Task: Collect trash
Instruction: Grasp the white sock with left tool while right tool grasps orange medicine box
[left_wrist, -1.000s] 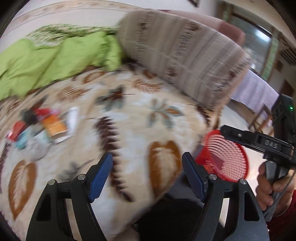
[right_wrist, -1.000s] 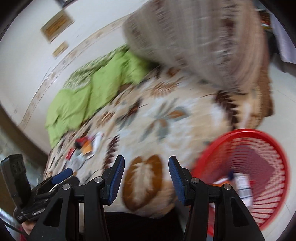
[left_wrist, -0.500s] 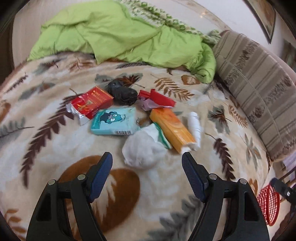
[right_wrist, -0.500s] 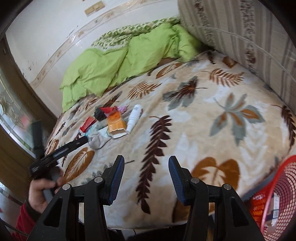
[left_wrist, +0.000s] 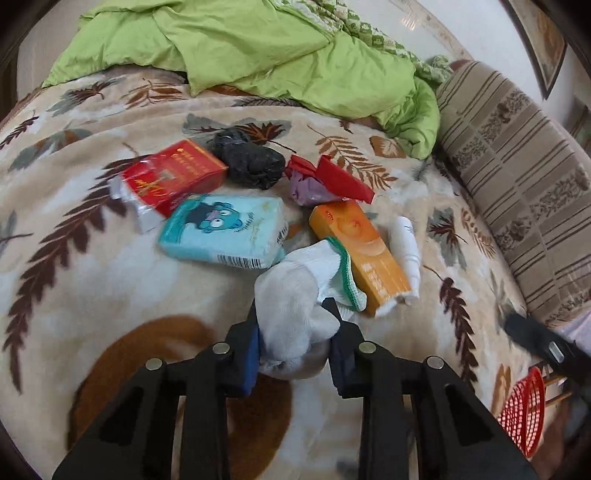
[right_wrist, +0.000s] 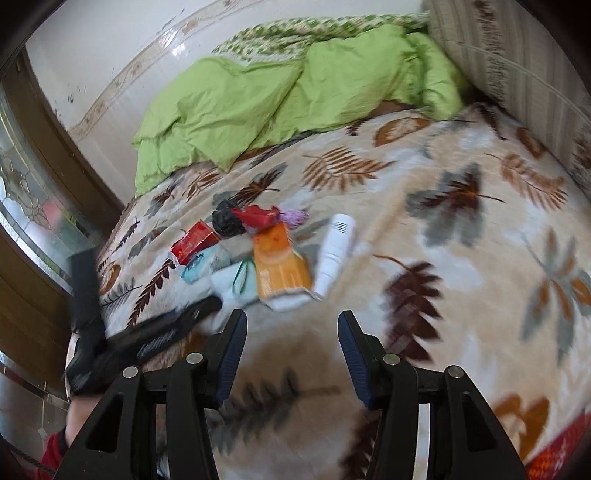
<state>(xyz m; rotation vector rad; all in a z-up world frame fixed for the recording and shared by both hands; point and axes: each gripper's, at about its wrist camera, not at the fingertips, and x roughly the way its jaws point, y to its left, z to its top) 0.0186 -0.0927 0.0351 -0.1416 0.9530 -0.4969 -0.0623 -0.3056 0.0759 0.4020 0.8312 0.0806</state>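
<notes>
Jaws of the left gripper (left_wrist: 293, 349), just closing, clamp the white sock (left_wrist: 295, 295); red basket (left_wrist: 522, 413) lies near right.

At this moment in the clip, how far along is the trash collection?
Early. The left gripper has just been closing its jaws on the white sock. The right gripper is open and empty. Still on the blanket: red pack, blue tissue pack, black bag, orange box, white bottle. The red basket waits bedside.
</notes>
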